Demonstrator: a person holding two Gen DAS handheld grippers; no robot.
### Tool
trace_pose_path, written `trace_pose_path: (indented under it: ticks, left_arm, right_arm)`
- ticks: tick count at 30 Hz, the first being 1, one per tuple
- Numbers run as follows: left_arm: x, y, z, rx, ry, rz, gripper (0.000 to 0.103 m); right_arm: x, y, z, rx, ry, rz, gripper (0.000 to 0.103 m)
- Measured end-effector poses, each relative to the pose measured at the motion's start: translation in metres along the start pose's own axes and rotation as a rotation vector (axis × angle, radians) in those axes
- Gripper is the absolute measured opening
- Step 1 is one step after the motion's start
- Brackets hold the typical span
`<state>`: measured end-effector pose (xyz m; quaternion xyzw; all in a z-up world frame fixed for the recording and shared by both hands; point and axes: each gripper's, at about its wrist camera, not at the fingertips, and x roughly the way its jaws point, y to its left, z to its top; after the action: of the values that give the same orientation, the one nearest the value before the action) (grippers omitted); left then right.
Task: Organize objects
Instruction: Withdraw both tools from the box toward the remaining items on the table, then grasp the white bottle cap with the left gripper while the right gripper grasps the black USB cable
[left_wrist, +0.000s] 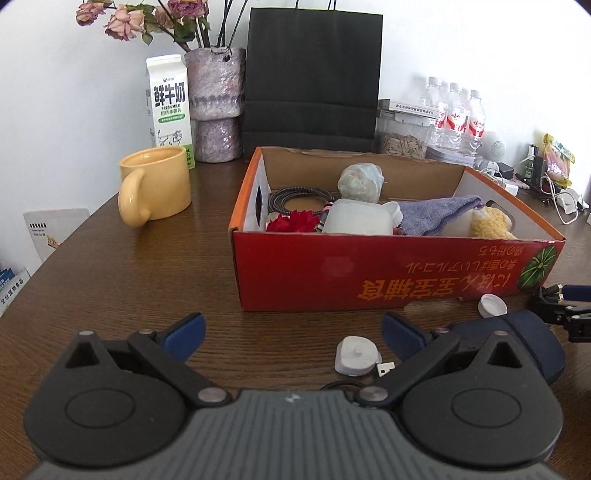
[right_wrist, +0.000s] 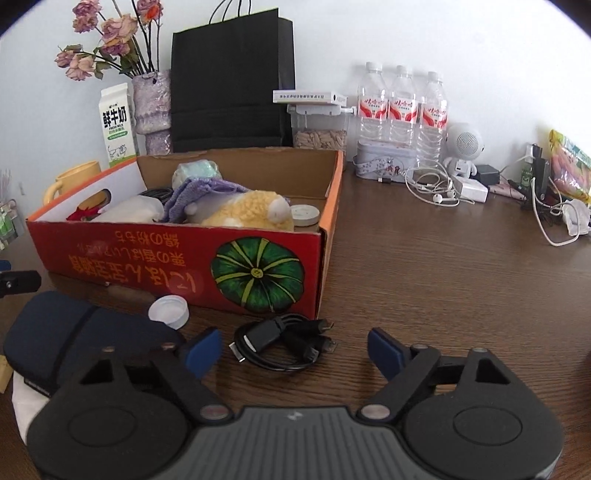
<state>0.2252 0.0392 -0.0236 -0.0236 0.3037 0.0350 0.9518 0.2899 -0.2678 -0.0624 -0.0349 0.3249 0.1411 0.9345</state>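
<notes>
Both grippers, left (left_wrist: 293, 334) and right (right_wrist: 295, 349), are hovering before the box (right_wrist: 177, 258), jaws spread, pinching nothing; cable (right_wrist: 284, 347) lying near it.

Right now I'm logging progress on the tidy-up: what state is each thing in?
Red cardboard box: open, part filled.
Black coiled USB cable: outside box, ungripped.
White bottle cap: loose on table.
Yellow ceramic mug: upright.
Left gripper: open, empty.
Right gripper: open, empty.

place: home, lived-in room | evidence: wooden counter (right_wrist: 443, 266) against white wall | behind red box (left_wrist: 369, 273): milk carton (left_wrist: 169, 107), dried-flower vase (left_wrist: 216, 107), water bottles (right_wrist: 402, 107), earphones (right_wrist: 436, 192)
</notes>
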Motion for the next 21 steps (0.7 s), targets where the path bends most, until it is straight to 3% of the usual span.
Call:
trace_pose_path:
  ticks: [2,8,11,15,18,20,21]
  left_arm:
    - [0.003,0.002,-0.001,-0.007,0.017,-0.006,0.103]
    - [0.004,-0.005,-0.006,0.027,0.044,-0.019,0.103]
    - [0.004,-0.007,-0.008,0.03,0.047,-0.02,0.098]
    - [0.01,-0.007,-0.008,0.021,0.064,-0.042,0.074]
    - [0.011,-0.009,-0.009,0.025,0.056,-0.065,0.066]
    - [0.01,-0.01,-0.009,0.034,0.049,-0.083,0.05]
    - [0.009,-0.011,-0.009,0.037,0.045,-0.093,0.03]
  right_arm:
    - [0.0,0.0,0.0,0.001,-0.007,0.006,0.062]
    - [-0.007,0.006,-0.003,-0.028,-0.035,0.005,0.056]
    - [-0.011,0.005,-0.003,-0.024,-0.059,-0.012,0.056]
    - [-0.012,0.005,-0.002,-0.019,-0.06,-0.016,0.056]
    - [-0.011,0.006,-0.002,-0.02,-0.057,-0.014,0.056]
    - [-0.012,0.007,-0.003,-0.021,-0.055,-0.011,0.056]
    - [-0.012,0.008,-0.003,-0.022,-0.055,-0.01,0.056]
